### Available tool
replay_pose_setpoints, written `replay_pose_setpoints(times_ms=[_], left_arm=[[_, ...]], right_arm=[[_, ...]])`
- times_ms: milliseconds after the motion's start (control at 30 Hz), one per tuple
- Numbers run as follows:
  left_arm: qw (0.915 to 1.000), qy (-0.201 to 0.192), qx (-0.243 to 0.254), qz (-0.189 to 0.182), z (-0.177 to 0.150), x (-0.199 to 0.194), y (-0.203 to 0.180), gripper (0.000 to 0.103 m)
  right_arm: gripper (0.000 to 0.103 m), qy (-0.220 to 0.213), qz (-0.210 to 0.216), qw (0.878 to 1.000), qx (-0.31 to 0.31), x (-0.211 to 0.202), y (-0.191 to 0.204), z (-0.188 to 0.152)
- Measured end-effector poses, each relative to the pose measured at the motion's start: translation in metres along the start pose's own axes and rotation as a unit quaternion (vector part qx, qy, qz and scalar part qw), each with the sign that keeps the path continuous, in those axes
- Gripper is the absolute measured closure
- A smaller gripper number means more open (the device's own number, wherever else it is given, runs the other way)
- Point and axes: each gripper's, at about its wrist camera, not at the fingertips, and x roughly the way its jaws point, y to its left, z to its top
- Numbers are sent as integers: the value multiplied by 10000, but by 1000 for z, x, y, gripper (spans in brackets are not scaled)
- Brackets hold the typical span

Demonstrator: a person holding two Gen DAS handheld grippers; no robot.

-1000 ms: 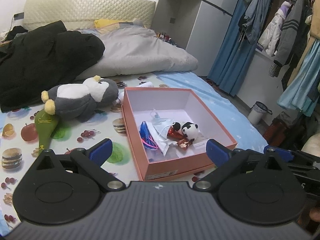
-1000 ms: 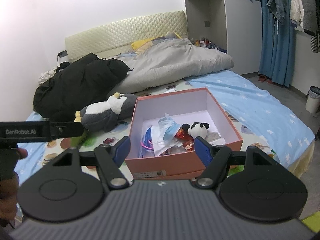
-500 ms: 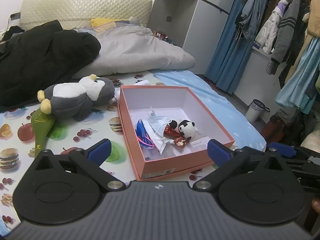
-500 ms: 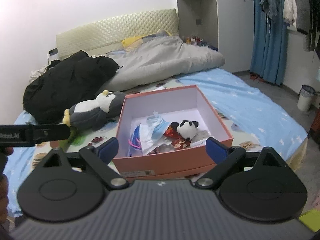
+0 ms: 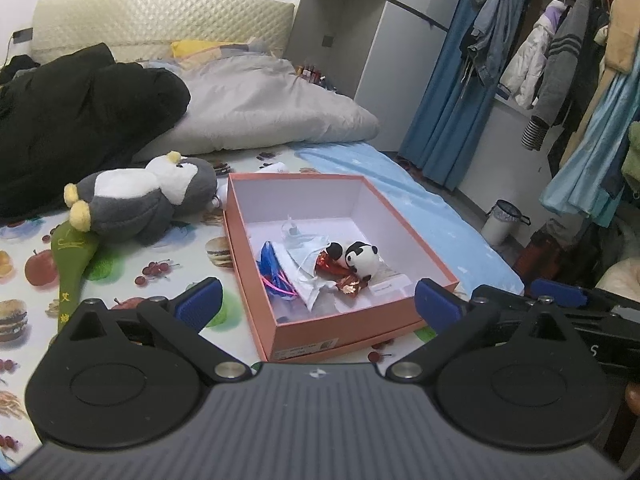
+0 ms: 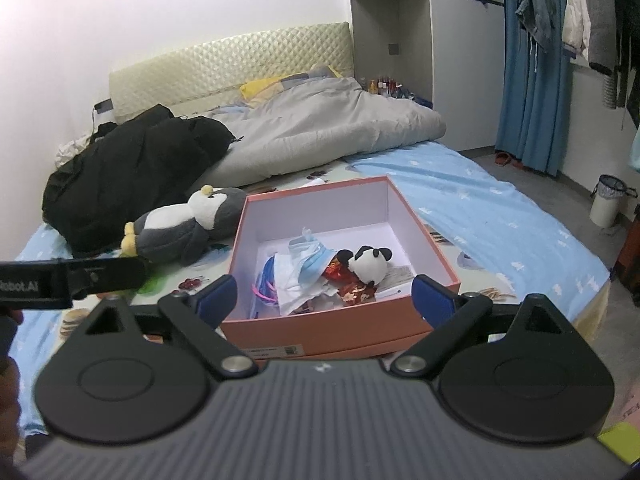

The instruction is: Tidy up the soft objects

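At the left a black coat (image 6: 132, 168) lies heaped on the bed, and before it a grey-and-white penguin plush (image 5: 140, 196) rests on the fruit-print sheet just beside the pink box (image 6: 320, 332). Inside the box a small panda plush (image 6: 370, 262) lies among face masks (image 6: 308, 258) and wrappers. The left gripper (image 5: 318, 306) and right gripper (image 6: 324, 296) both hover near the box with fingers spread wide, holding nothing.

The label on the box (image 6: 276, 350) front is printing way too small to read. The green thing (image 5: 72, 264) is hiding partly under the penguin (image 5: 140, 196) beside the box. The black coat (image 5: 72, 120) behind the penguin is running off the left edge.
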Motion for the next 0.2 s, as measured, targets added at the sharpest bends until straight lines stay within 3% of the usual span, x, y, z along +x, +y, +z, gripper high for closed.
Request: replay_pose_setpoints(times_ms=[200], left_arm=[[10000, 34, 35, -22, -1, 1, -1, 0]], right_arm=[[7, -8, -20, 10000, 5, 1, -1, 0]])
